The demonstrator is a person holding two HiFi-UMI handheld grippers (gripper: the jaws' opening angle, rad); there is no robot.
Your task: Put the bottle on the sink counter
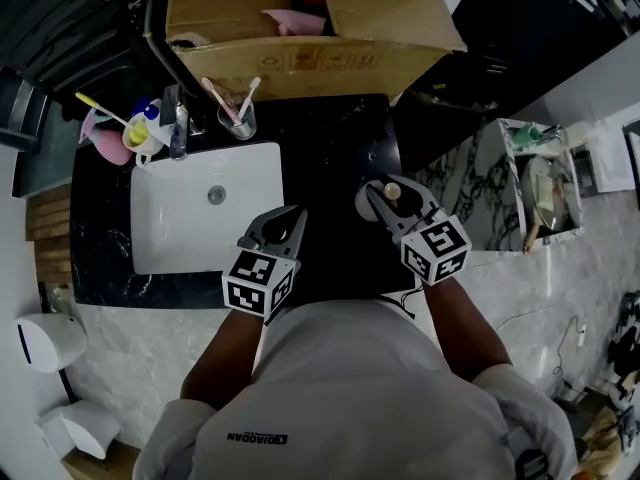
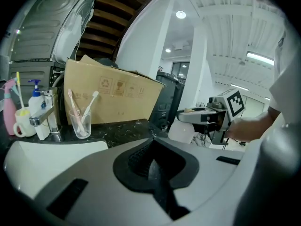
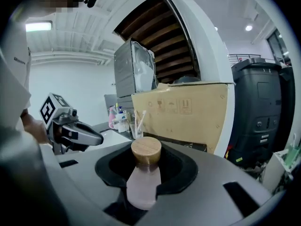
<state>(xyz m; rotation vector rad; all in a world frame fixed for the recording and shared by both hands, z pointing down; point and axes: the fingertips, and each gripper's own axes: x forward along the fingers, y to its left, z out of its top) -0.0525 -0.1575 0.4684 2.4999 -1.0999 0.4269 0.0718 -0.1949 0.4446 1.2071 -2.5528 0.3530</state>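
A pale bottle [image 1: 370,205] with a round wooden cap is clamped between the jaws of my right gripper [image 1: 385,196], over the black sink counter [image 1: 340,133] to the right of the basin. In the right gripper view the bottle [image 3: 144,175] stands upright between the pads, cap on top. The left gripper view shows its white body [image 2: 182,131] under my right gripper [image 2: 197,116]. My left gripper [image 1: 285,220] hangs over the basin's front right corner, jaws together and holding nothing.
The white basin [image 1: 180,218] fills the counter's left part, with a faucet [image 1: 178,128] behind it. A glass of toothbrushes [image 1: 237,120], a mug [image 1: 140,138] and a pump bottle stand along the back. A large cardboard box [image 1: 300,18] sits behind the counter.
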